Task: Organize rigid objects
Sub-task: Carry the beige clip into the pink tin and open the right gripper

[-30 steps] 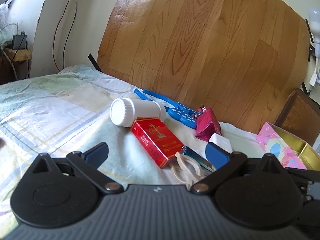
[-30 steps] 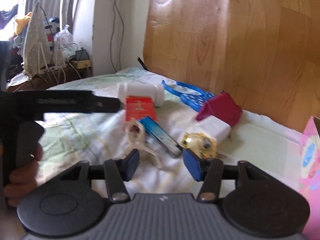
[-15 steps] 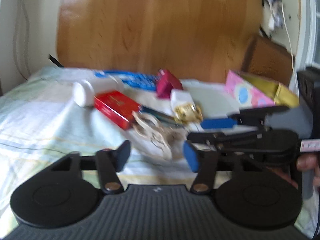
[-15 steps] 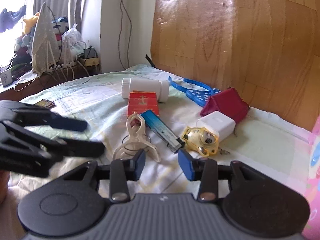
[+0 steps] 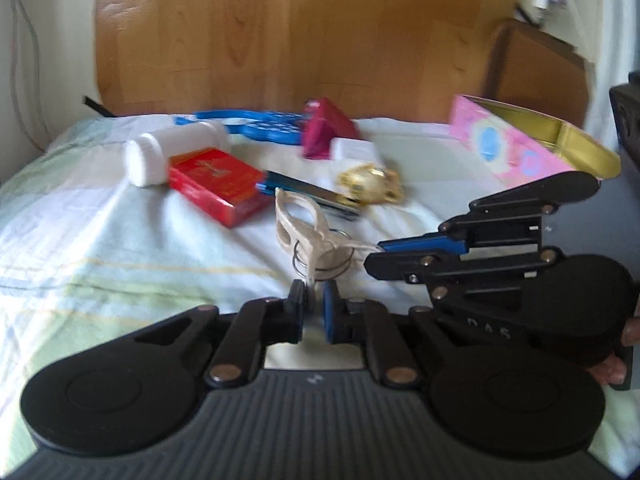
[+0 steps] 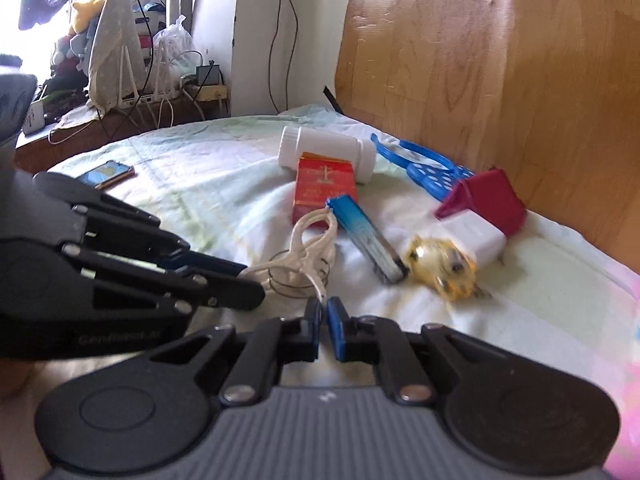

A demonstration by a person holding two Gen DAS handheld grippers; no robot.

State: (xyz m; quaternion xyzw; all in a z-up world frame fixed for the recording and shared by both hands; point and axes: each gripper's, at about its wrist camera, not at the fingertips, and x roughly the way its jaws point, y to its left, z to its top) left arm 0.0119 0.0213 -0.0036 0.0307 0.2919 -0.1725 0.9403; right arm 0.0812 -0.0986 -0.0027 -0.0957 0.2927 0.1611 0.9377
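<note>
A cream plastic clip (image 5: 308, 228) with a wire spring lies on the bed sheet; it also shows in the right wrist view (image 6: 312, 248). My left gripper (image 5: 314, 304) is shut on one handle of the clip. My right gripper (image 6: 324, 312) is shut on the other handle. Behind the clip lie a red box (image 5: 216, 184), a white bottle (image 5: 168, 152), a blue flat case (image 5: 308, 196), a gold trinket (image 5: 370, 182), a white block (image 5: 354, 150), a crimson pouch (image 5: 324, 128) and a blue plastic tool (image 5: 260, 126).
An open pink box with a gold inside (image 5: 532, 148) stands at the right of the bed. A wooden board (image 5: 304, 32) leans behind the objects. A phone (image 6: 106, 172) lies on the sheet at the left. A cluttered side table (image 6: 120, 92) stands beyond the bed.
Both grippers have closed from open and moved in onto the cream clip's handles. The left gripper swung right and the view now faces the pink box.
</note>
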